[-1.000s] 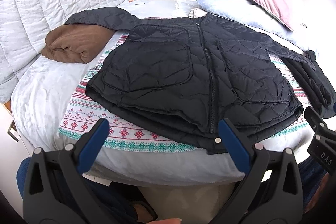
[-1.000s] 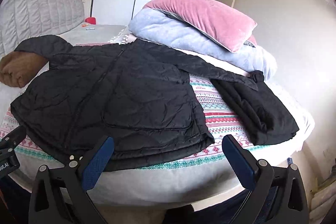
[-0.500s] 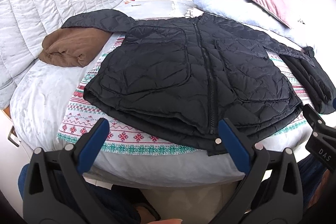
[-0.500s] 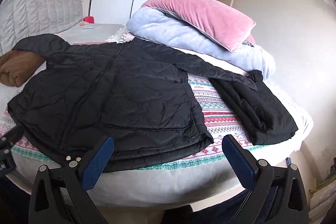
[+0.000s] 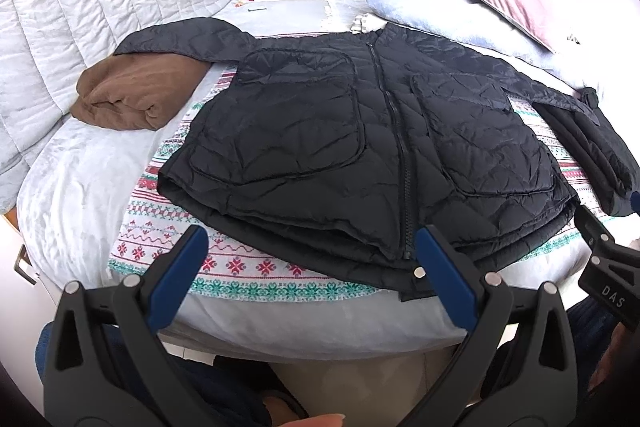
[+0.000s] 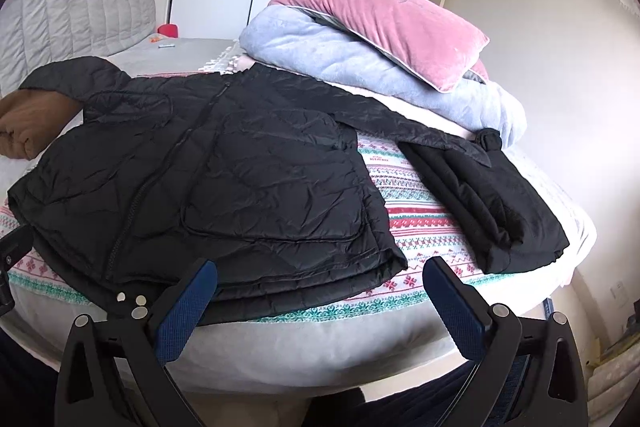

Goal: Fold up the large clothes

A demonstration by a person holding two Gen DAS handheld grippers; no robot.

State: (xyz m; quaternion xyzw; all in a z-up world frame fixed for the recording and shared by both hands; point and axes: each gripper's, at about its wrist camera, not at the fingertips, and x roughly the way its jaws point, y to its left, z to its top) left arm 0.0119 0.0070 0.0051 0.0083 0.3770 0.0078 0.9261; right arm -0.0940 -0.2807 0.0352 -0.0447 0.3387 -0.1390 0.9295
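Observation:
A black quilted jacket (image 5: 360,147) lies front up, zipped, on a patterned blanket (image 5: 248,263) on the bed. Its hem faces me and both sleeves are spread out sideways. It also shows in the right wrist view (image 6: 224,187). My left gripper (image 5: 312,259) is open and empty, held just short of the hem near the zip's bottom end. My right gripper (image 6: 320,291) is open and empty, in front of the jacket's right hem corner. Part of the right gripper (image 5: 604,259) shows at the right edge of the left wrist view.
A folded brown garment (image 5: 136,95) lies left of the jacket under its left sleeve. A folded black garment (image 6: 492,207) lies on the right. A pink pillow (image 6: 384,23) on a pale blue duvet (image 6: 360,67) sits at the back right. A grey quilted headboard (image 5: 80,19) stands at the left.
Both grippers have shifted slightly; the jacket sits a little further right in the left wrist view and a little lower left in the right wrist view. Both grippers stay open. The jacket has not moved.

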